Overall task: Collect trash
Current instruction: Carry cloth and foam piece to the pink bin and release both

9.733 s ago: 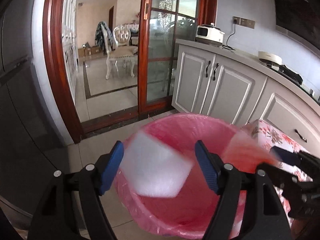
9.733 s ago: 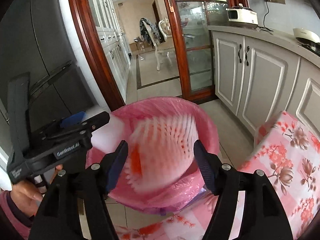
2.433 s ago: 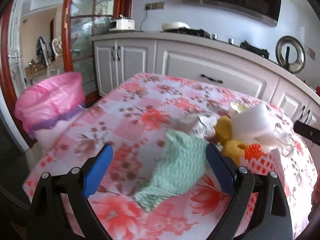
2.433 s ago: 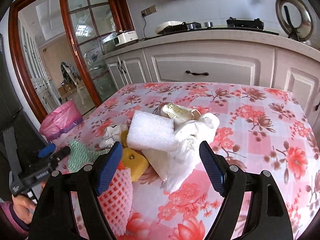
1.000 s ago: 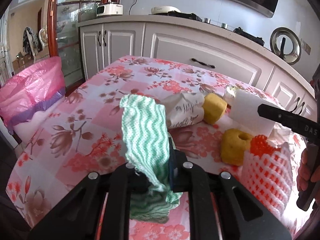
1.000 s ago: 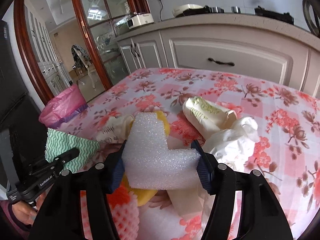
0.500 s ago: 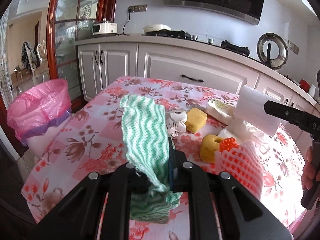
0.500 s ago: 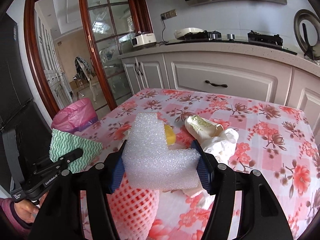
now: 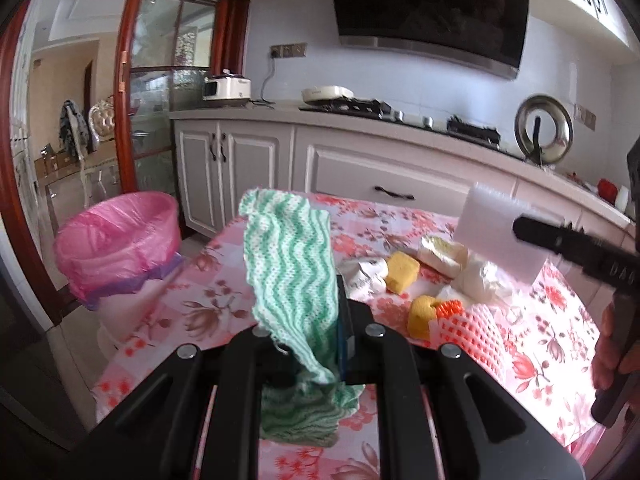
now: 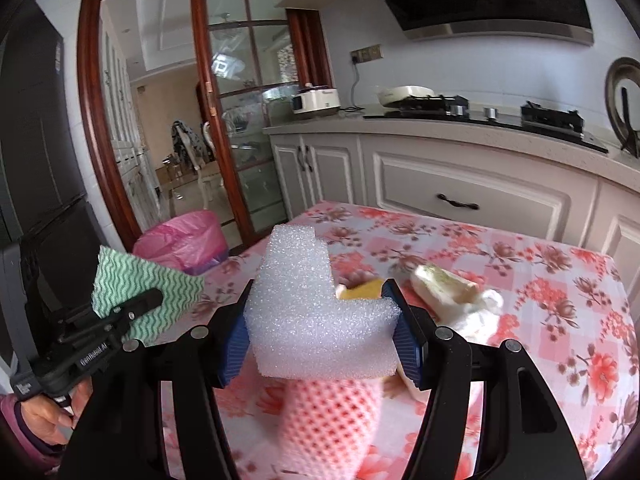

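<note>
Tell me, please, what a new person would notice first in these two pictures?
First, the green wavy cloth pinched upright in the left tool, and the white foam block clamped in the right tool. Behind them, a table with a pink flowered tablecloth bears more trash, including yellow sponges. A pink-lined bin stands on the floor at the table's left end.

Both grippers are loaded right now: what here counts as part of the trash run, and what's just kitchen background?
Job:
green wavy cloth, in left gripper
white foam block, in right gripper
pink-lined bin
yellow sponges
pink foam net
crumpled wrappers

Background:
rice cooker
stove
range hood
</note>
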`<state>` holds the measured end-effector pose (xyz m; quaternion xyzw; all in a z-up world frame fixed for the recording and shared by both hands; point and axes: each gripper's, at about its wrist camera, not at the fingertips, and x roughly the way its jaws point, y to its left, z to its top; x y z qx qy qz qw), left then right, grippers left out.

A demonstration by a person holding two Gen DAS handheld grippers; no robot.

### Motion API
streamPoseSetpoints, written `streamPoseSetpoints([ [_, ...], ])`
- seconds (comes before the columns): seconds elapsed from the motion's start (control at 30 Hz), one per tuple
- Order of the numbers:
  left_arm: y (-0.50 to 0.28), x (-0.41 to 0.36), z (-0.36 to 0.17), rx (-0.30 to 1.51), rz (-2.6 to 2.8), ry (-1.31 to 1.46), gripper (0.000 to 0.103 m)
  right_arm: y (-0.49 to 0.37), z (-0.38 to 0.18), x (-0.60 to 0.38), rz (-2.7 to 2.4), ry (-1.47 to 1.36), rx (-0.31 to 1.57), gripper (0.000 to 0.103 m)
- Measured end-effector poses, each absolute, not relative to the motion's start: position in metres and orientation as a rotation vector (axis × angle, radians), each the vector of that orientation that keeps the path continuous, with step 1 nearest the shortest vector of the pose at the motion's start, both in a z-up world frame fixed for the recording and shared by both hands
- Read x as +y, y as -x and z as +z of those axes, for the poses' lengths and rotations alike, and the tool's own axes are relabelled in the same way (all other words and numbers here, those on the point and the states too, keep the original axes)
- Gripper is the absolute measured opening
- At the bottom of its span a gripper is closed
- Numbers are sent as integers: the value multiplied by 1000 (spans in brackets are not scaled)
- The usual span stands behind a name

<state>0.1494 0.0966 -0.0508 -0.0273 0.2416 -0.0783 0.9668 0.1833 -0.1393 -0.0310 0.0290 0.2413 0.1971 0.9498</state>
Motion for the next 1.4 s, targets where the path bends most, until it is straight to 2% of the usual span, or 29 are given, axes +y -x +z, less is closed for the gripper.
streamPoseSetpoints([
  [0.83, -181, 231, -34, 479, 47, 147, 13, -272, -26, 51, 681, 19, 520, 59],
  [1.2, -234, 300, -15, 459, 99, 188, 13, -344, -23, 135, 776, 7, 542, 59],
  [1.4, -282, 348, -29, 493, 136, 228, 14, -389, -31, 177, 814, -2, 566, 59],
])
